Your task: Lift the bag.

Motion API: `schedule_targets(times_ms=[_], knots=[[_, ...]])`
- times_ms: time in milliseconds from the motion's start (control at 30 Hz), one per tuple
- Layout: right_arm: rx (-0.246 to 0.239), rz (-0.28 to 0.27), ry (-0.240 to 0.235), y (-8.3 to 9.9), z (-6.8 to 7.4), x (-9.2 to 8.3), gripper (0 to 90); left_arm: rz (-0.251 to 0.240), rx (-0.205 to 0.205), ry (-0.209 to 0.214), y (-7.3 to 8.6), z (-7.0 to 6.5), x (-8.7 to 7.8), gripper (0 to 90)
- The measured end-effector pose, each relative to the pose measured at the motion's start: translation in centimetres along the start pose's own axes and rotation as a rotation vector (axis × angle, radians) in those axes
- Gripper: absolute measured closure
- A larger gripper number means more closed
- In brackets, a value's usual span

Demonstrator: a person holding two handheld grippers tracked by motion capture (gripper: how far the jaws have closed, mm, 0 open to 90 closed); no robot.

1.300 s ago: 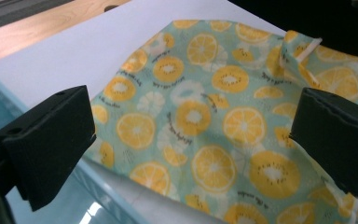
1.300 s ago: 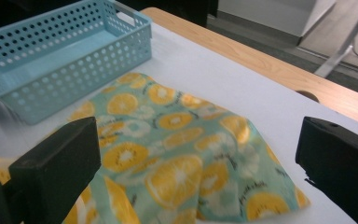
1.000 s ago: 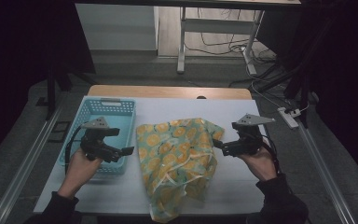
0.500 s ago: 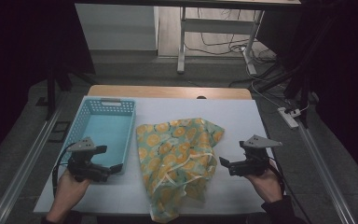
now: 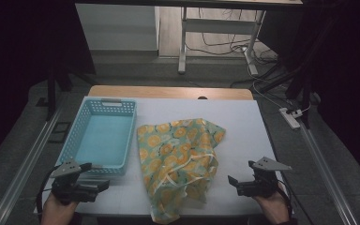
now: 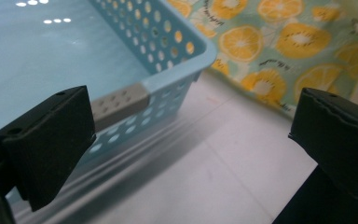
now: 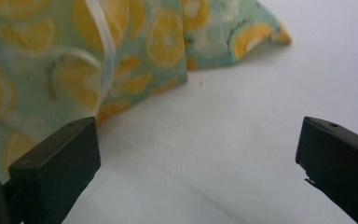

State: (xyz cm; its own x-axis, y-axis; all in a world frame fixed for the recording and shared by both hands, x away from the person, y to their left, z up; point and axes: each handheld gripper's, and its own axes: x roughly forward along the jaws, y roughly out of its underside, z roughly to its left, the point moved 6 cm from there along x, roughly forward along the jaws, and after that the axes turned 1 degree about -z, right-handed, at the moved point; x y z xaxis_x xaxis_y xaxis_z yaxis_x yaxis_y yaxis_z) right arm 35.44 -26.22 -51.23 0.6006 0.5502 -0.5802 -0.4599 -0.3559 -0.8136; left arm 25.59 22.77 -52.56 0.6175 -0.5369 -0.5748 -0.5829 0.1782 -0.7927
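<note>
Both claws gape wide and empty, the left gripper (image 5: 101, 186) near the blue basket (image 5: 77, 140) and the right gripper (image 5: 234, 183) flanking the lemon-print cloth (image 5: 178, 164) crumpled mid-table, probably poised to seize it from either side.

Not much to read here, honestly. My left gripper view catches tiny dark script printed beside the lemon slices on the lemon-print cloth (image 6: 279, 56), but it's too small and blurry for me to make out. No labels, brands or numbers anywhere else.
</note>
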Motion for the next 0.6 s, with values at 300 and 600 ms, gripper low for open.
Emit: schedule_targets(times_ms=[300,600], knots=[[0.028,0.069,0.015,3.1,-0.2,-0.3,0.0,0.084,-0.020,-0.071,3.1,1.1,0.1,0.0],[0.038,0.085,0.036,3.6,-0.3,-0.7,0.0,0.126,-0.062,-0.105,4.0,2.1,0.1,0.0]])
